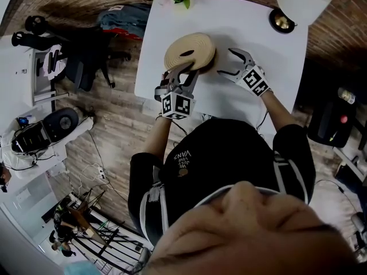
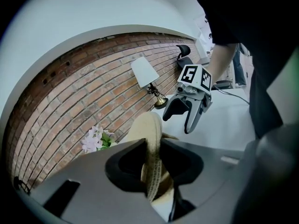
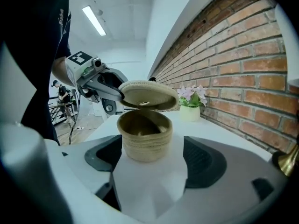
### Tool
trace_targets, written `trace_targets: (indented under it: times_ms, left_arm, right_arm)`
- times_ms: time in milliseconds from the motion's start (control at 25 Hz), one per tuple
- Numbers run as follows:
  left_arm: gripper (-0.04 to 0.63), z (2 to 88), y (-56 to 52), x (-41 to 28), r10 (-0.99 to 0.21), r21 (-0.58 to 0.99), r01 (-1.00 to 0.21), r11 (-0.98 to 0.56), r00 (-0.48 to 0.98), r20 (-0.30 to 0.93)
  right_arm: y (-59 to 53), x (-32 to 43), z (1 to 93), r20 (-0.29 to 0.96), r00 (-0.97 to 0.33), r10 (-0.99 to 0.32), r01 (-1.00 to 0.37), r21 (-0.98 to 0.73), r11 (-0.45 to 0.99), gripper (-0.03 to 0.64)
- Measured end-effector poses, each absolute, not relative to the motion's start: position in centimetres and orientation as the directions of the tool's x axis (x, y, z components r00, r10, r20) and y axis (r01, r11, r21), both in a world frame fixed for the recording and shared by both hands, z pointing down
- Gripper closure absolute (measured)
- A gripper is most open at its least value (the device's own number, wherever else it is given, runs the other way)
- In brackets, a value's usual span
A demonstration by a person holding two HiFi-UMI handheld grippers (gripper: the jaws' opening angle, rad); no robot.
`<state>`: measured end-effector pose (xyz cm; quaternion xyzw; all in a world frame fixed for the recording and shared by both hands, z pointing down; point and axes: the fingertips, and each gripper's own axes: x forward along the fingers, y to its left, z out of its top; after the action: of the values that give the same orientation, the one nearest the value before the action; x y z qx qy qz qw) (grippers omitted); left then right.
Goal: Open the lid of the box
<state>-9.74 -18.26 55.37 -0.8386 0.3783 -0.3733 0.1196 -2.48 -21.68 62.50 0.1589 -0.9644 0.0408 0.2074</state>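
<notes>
**Listener:** Which step is this, and how should it go?

**Operator:** I am lifting the lid (image 3: 148,94) off the box (image 3: 145,136). My left gripper (image 1: 182,76) has its fingers (image 2: 122,164) pinching the lid's rim, which runs edge-on between them. From those fingers the lid reaches out, slightly tilted, just above the box mouth. I cannot tell whether its far edge is clear of the box. To do this well, I judge the pinch must be firm, because a woven rim may slip. The lid should rise straight up until it is fully free. Then I can carry it aside and lay it on the bench (image 1: 241,22), apart from the box.

**Listener:** And the other hand?

**Operator:** My right gripper (image 1: 225,61) has its fingers (image 3: 105,155) spread wide, holding nothing. The box stands just beyond their tips, centred between them and untouched. If the box drags up with the lid, I judge that closing these fingers on its wall would steady it.

**Listener:** What does the box look like?

**Operator:** It is a small round box of pale woven fibre, ribbed in coils, upright on the white bench. Its mouth is dim inside, and I cannot tell if it holds anything. The lid is a matching woven disc, a little wider than the box
</notes>
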Motion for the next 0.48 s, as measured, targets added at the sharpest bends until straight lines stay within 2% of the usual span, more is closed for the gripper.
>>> trace_targets:
  times_ms: [480]
  left_arm:
    - [0.499, 52.8, -18.8, -11.4, -0.784, -0.427, -0.665, -0.613, 0.443, 0.435]
  right_arm:
    - [-20.8, -2.1, 58.9, 0.322, -0.855, -0.407, -0.453, -0.080, 0.888, 0.219]
